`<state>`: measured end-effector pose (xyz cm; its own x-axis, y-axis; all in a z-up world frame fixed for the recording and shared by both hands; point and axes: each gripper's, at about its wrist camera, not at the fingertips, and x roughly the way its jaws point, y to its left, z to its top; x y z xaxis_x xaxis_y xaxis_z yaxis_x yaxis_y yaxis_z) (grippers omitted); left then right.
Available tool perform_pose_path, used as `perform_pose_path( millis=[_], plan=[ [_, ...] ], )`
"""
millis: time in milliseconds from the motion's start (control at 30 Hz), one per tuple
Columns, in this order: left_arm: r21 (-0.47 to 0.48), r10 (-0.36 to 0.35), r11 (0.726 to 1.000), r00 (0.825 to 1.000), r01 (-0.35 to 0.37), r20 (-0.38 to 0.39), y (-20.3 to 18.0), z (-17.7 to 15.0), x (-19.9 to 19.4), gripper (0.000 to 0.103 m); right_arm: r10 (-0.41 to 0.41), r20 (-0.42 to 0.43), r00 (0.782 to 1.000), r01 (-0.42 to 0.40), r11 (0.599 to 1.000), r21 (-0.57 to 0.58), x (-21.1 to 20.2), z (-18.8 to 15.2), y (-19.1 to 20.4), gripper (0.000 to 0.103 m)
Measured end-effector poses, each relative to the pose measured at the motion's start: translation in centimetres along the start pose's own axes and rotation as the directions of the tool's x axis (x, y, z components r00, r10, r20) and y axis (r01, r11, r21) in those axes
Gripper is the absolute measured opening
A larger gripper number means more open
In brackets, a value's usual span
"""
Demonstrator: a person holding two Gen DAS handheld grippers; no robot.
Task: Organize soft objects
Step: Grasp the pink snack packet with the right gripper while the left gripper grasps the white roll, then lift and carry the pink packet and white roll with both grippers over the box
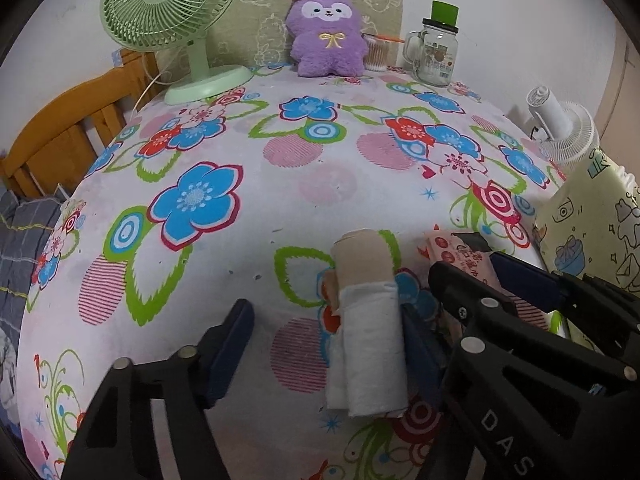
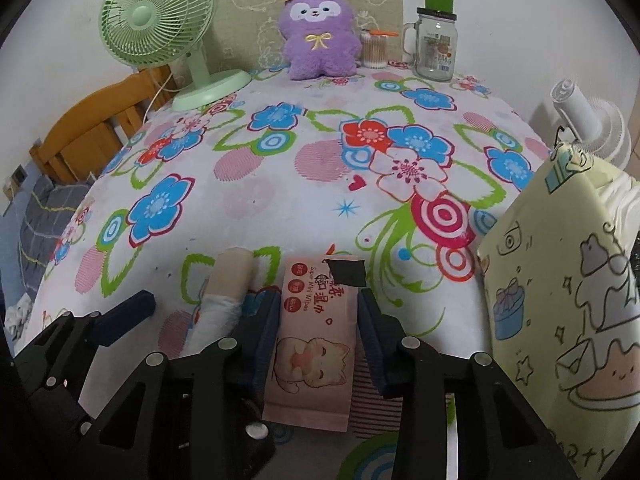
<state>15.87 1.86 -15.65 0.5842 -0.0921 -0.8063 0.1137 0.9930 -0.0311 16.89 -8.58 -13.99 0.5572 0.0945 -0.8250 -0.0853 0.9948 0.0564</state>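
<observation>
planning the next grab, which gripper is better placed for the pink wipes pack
Right. The right gripper already straddles the wipes pack, a finger at each side. The left gripper is around the rolled cloth instead, beside the pack.

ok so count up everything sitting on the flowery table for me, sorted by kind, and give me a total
Fans: 1, the green fan
Plush toys: 1, the purple plush toy
Jars: 2, the glass jar and the cotton swab jar
Rolled cloths: 1, the rolled cloth
Wipes packs: 1, the pink wipes pack
Bags: 1, the yellow cartoon bag
Total: 7
</observation>
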Motion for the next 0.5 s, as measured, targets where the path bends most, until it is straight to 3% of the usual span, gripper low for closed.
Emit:
perform_pose_path(
  millis=[133, 300, 500],
  plan=[
    [0.012, -0.016, 1.000, 1.000, 0.016, 0.012, -0.34, 0.14, -0.04, 0.054, -0.006, 0.005, 1.000, 0.006, 1.000, 0.009, -0.01, 0.11, -0.41, 0.042],
    [0.022, -0.032, 0.999, 0.999, 0.032, 0.009, -0.59, 0.19, -0.24, 0.025, -0.009, 0.009, 1.000, 0.009, 1.000, 0.014, -0.24, 0.07, -0.62, 0.042],
    [0.027, -0.044, 0.999, 0.999, 0.044, 0.009, -0.86, 0.00, -0.67, 0.019, -0.011, 0.014, 1.000, 0.010, 1.000, 0.017, -0.75, -0.16, -0.77, 0.042]
  ],
)
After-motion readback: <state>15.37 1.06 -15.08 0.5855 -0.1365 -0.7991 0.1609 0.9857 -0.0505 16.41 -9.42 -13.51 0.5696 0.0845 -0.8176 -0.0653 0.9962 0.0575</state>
